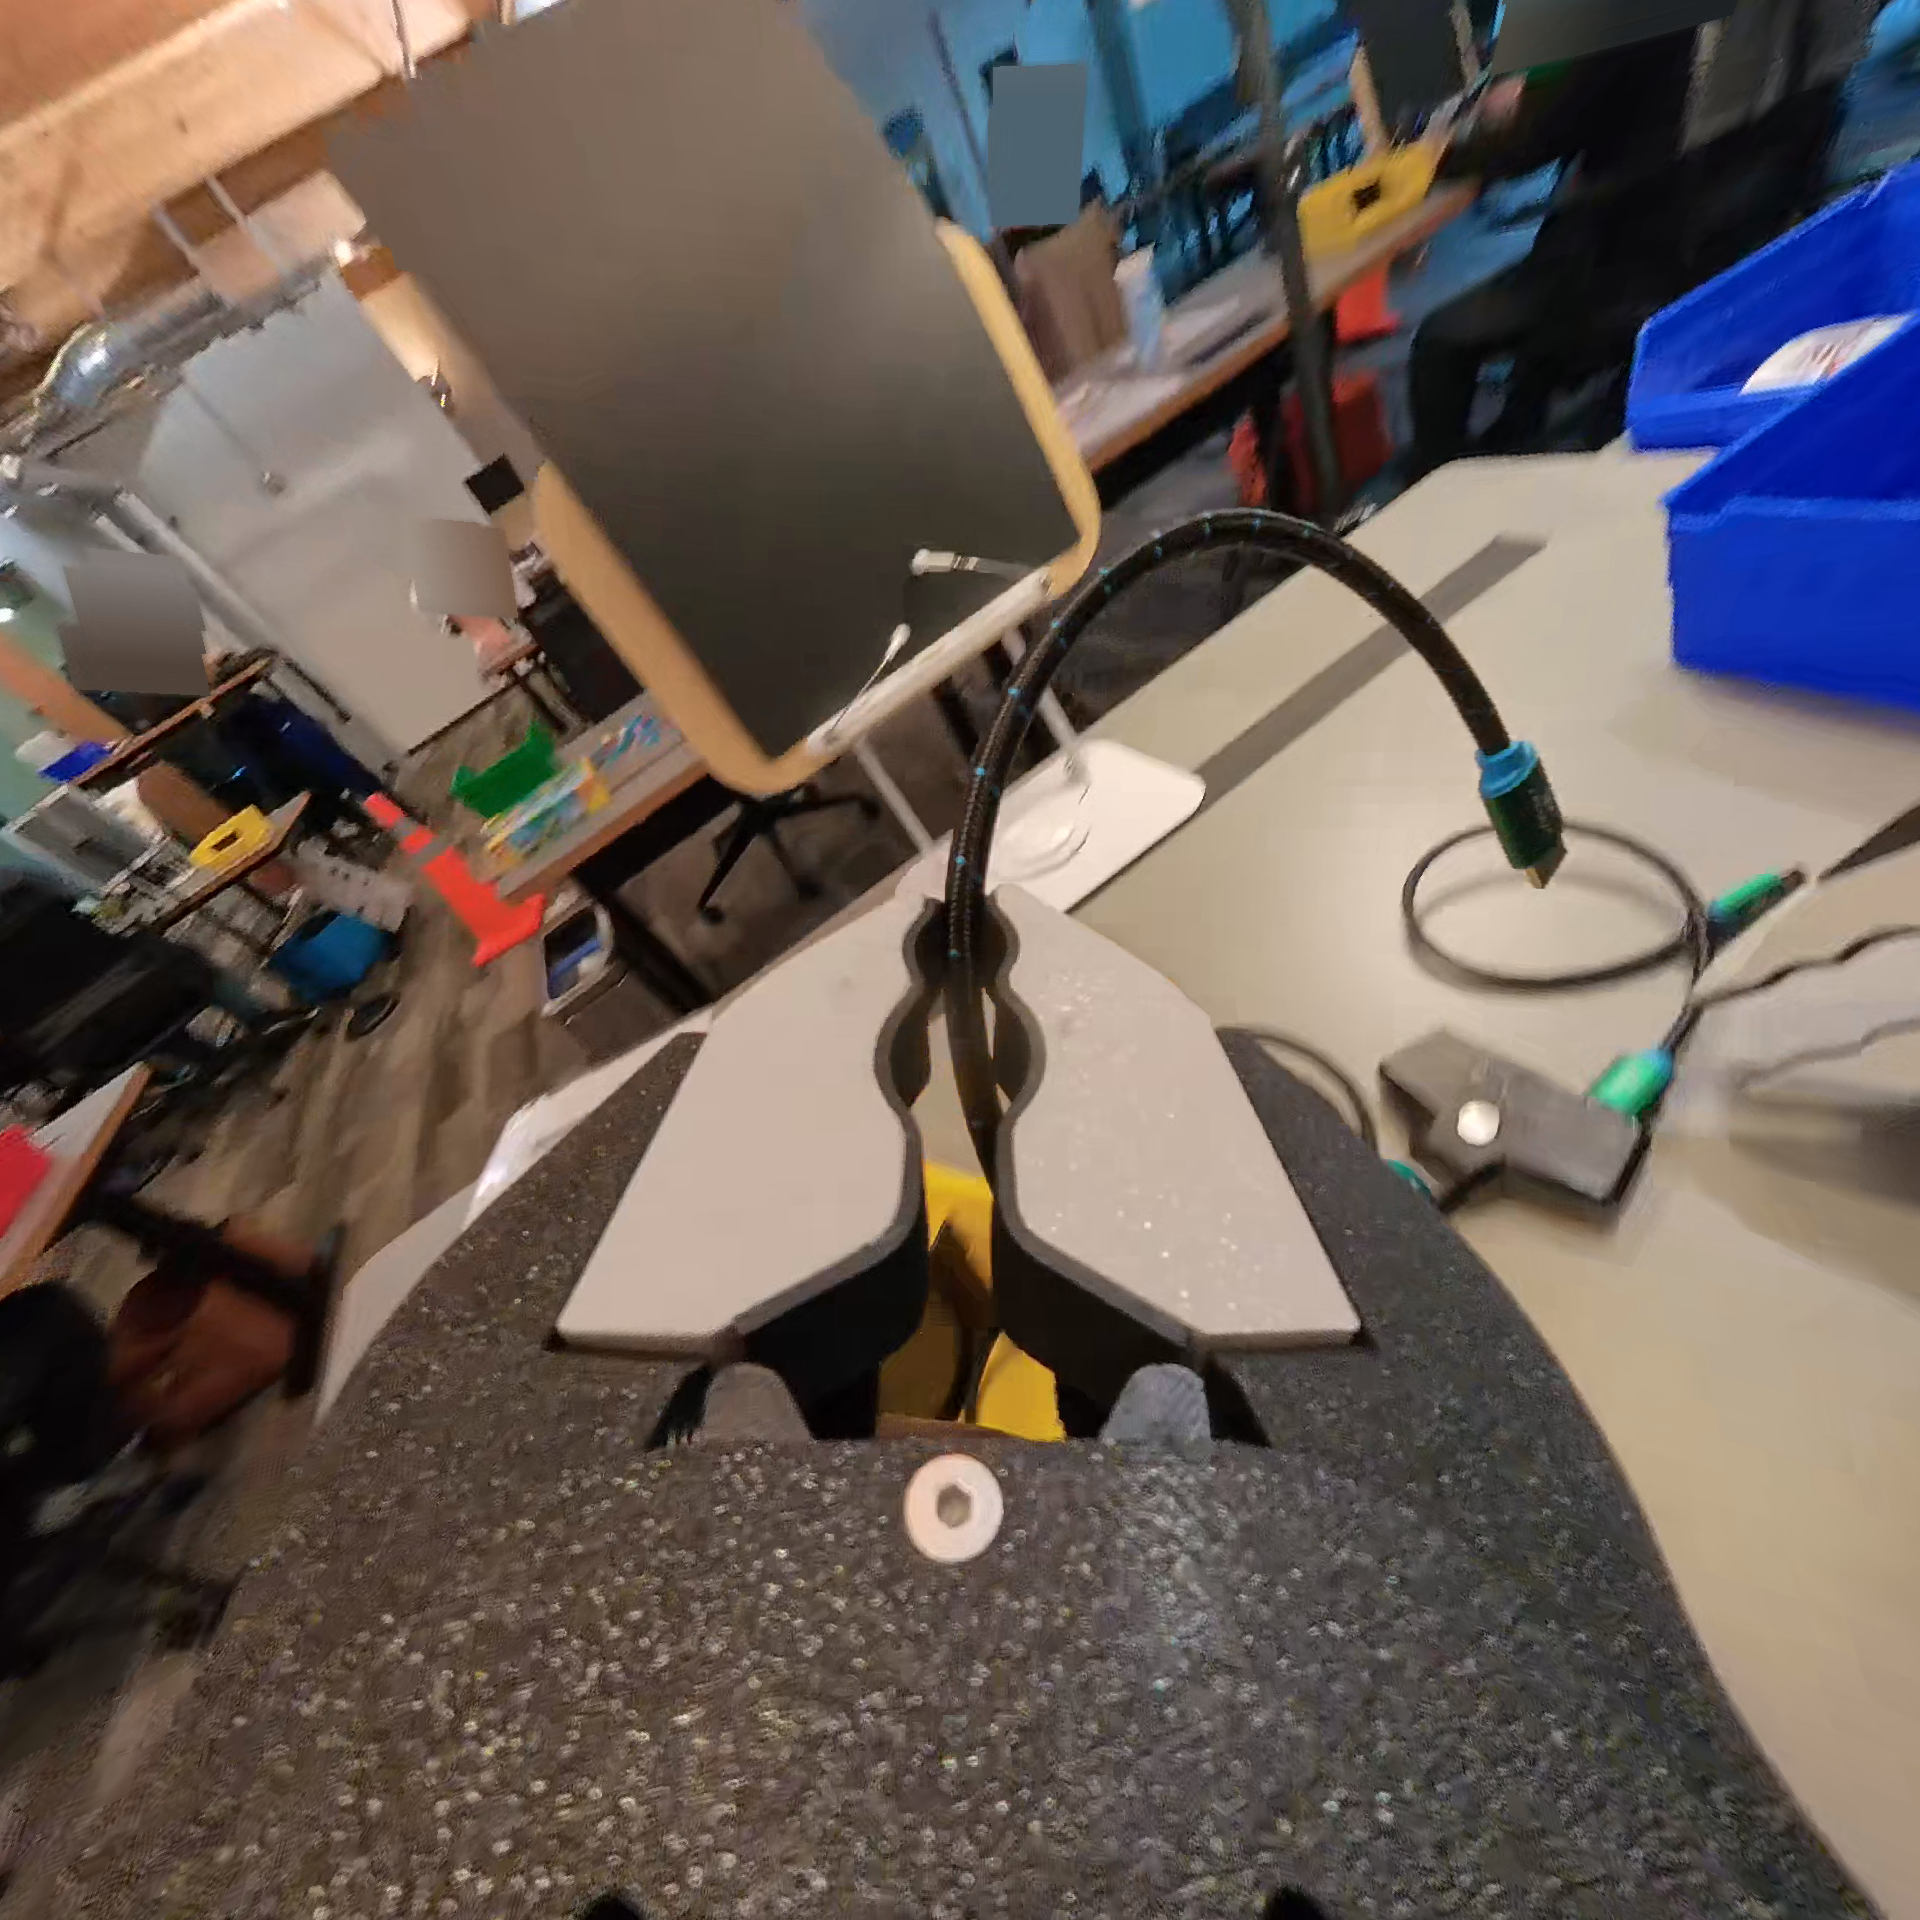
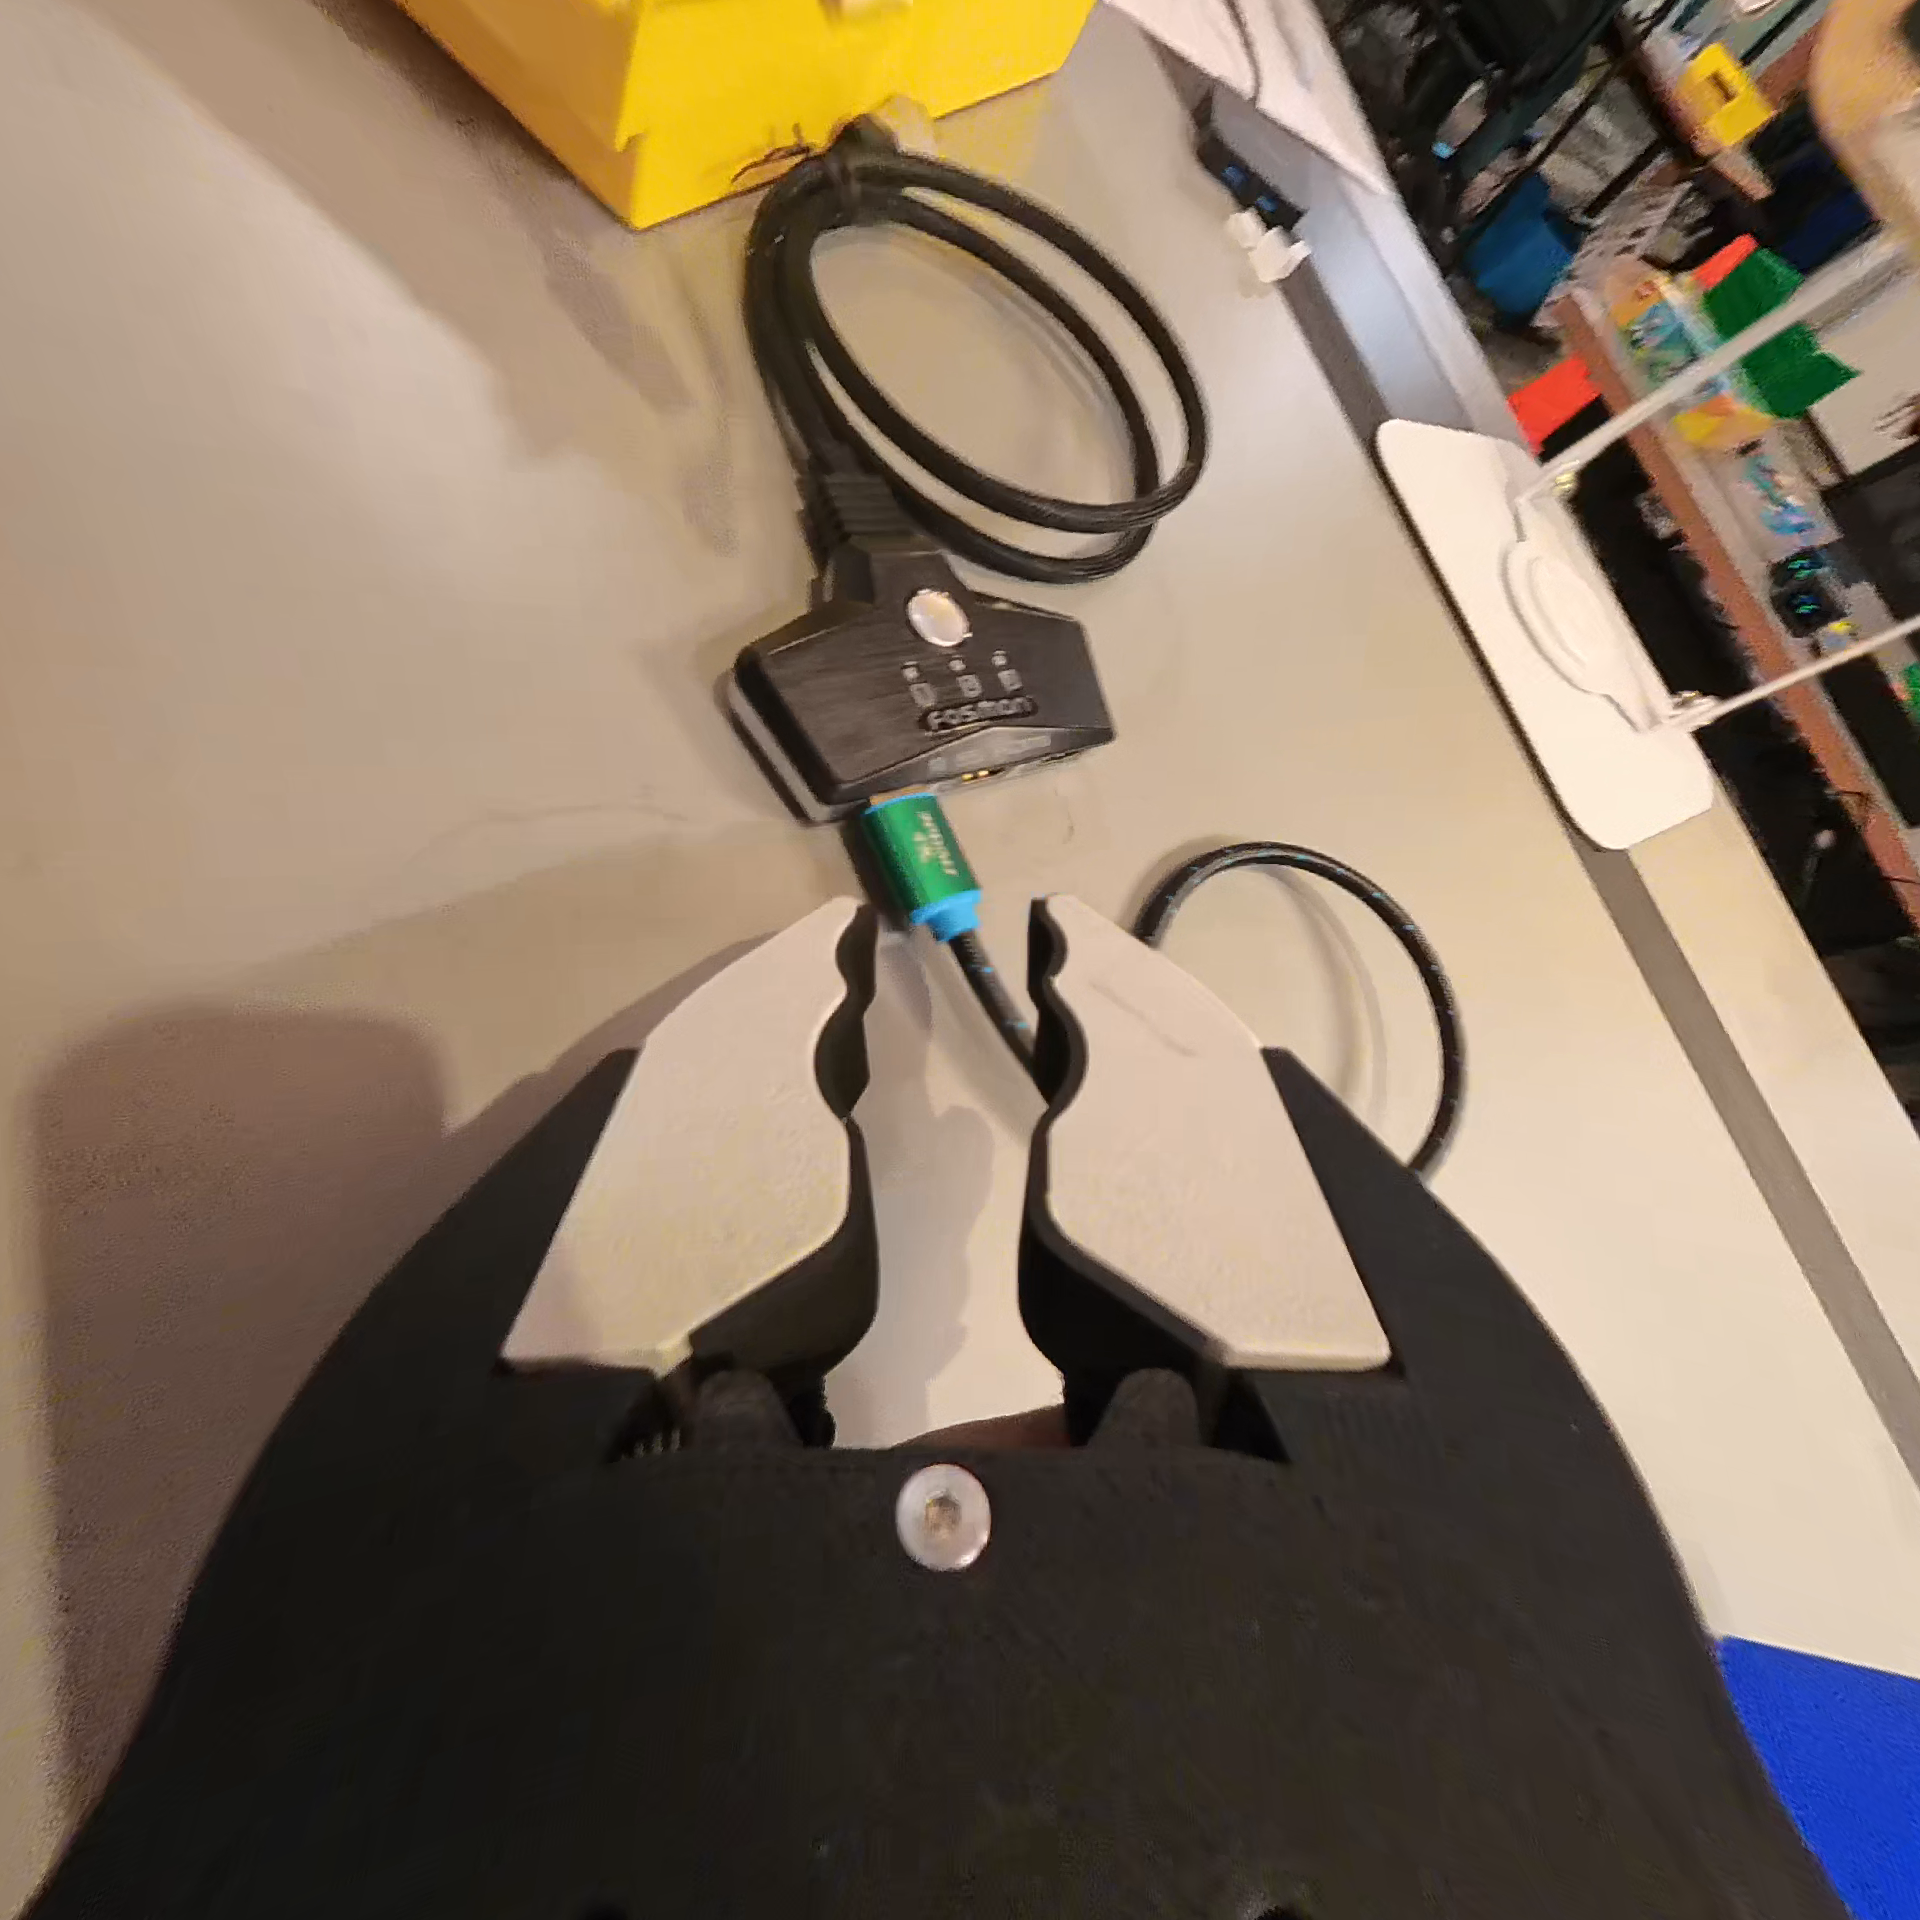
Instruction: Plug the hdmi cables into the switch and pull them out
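My left gripper (image 1: 961, 920) is shut on a black braided HDMI cable (image 1: 1049, 644) and holds it above the table. The cable arcs up and to the right, and its green-and-blue plug (image 1: 1519, 821) hangs free in the air. The black switch (image 1: 1507, 1127) lies on the grey table, also in the right wrist view (image 2: 925, 696). A second green plug (image 2: 916, 857) sits with its tip at the switch's left front port. My right gripper (image 2: 951, 925) is open just behind that plug, and its cable (image 2: 997, 997) runs between the fingers.
The switch's own black cable (image 2: 987, 395) lies coiled beyond it, next to a yellow box (image 2: 727, 94). A white stand base (image 2: 1538, 623) sits by the table edge. Blue bins (image 1: 1797, 561) stand at the far right. A braided cable loop (image 2: 1371, 997) lies right of my right gripper. Across from one pair of fingers to the other is roughly 35 cm. The black switch (image 1: 1507, 1127) is about 8 cm from my right fingertips and 30 cm from my left. The right camera catches it too, in the right wrist view (image 2: 908, 637).
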`<action>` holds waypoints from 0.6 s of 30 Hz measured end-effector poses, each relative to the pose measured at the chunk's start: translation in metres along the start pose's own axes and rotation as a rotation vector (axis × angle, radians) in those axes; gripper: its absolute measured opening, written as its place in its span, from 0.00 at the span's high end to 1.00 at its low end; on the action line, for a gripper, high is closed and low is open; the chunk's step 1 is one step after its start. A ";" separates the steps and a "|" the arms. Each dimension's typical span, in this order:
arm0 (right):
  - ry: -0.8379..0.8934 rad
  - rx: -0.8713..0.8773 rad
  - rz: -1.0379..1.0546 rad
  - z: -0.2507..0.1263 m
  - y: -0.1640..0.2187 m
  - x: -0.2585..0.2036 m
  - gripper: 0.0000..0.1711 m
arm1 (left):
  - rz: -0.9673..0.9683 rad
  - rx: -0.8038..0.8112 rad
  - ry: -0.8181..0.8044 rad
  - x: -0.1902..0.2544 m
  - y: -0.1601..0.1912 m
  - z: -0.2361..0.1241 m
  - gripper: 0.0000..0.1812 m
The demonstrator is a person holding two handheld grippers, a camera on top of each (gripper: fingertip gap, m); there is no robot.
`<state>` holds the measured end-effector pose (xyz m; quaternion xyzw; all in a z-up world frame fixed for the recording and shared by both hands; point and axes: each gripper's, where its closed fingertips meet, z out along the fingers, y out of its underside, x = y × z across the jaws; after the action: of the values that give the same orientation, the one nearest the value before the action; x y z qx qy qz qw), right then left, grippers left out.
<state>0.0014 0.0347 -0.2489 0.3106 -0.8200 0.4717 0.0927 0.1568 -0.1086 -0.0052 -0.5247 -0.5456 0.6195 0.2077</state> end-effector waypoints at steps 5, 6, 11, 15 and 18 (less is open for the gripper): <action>0.072 0.081 0.012 -0.011 -0.008 0.017 0.84 | 0.013 0.136 -0.036 0.050 -0.019 0.087 0.96; 0.084 0.090 0.000 -0.012 -0.009 0.019 0.85 | 0.031 0.152 -0.046 0.063 -0.018 0.103 0.96; 0.106 0.062 -0.054 -0.011 -0.003 0.019 0.85 | 0.086 0.189 -0.038 0.132 0.002 0.153 0.96; 0.106 0.026 -0.089 -0.009 0.004 0.018 0.85 | 0.177 0.227 0.041 0.185 0.024 0.154 0.94; 0.097 0.006 -0.105 -0.010 0.009 0.017 0.85 | 0.253 0.228 0.174 0.221 0.045 0.140 0.93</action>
<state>-0.0186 0.0389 -0.2428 0.3302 -0.7958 0.4832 0.1558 -0.0317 -0.0038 -0.1593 -0.6138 -0.3816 0.6507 0.2327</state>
